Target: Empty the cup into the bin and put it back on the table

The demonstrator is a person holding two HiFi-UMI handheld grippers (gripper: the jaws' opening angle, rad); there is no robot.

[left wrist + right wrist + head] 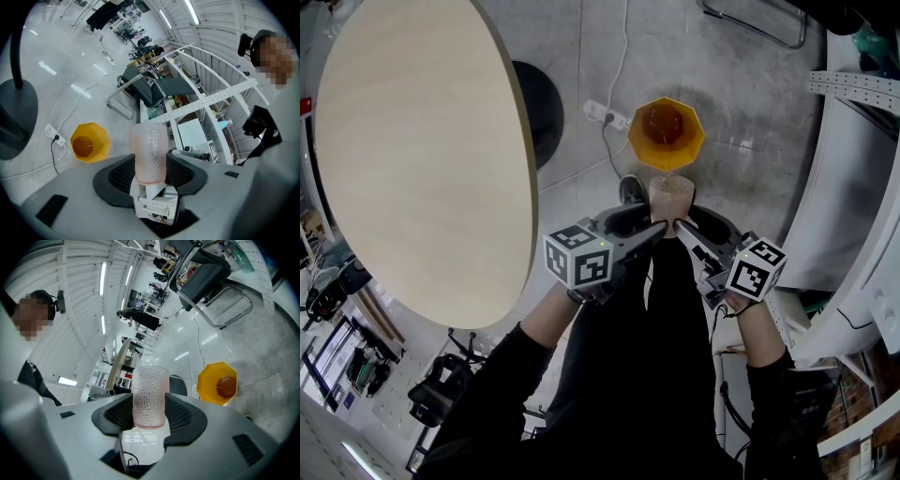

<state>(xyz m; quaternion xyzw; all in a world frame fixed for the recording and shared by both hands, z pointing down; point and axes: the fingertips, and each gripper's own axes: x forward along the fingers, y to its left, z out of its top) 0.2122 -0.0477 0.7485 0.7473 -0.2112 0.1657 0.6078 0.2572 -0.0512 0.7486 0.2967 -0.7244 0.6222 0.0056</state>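
Cup (pixel 671 192) is off the table and in the air, caught between both tools above the floor (pixel 581 56), just on the person's side of the bin's rim in the head view.

The grey concrete floor fills most of that view. The round, pale wood table (pixel 422 159) takes up its left side, with nothing on the part that shows. Its dark round base (pixel 539 103) sticks out from under the edge.

The bin (pixel 666 134) is yellow-orange with an eight-sided rim. It stands upright on the floor, well apart from the table, and has a brown mass at its bottom. A white power strip (pixel 607 114) lies on the floor near it, with a cable running off.

The left tool (pixel 150 166) has its jaws closed onto the lower part of the cup, one ribbed black pad pressed to each side. The right tool (pixel 149 411) grips the same cup in the same way, and in the head view the two tools meet at it from either side.

The cup is pale pink, see-through and dimpled all over. In both gripper views it stands straight up out of the jaws. Whether anything is left inside cannot be told.
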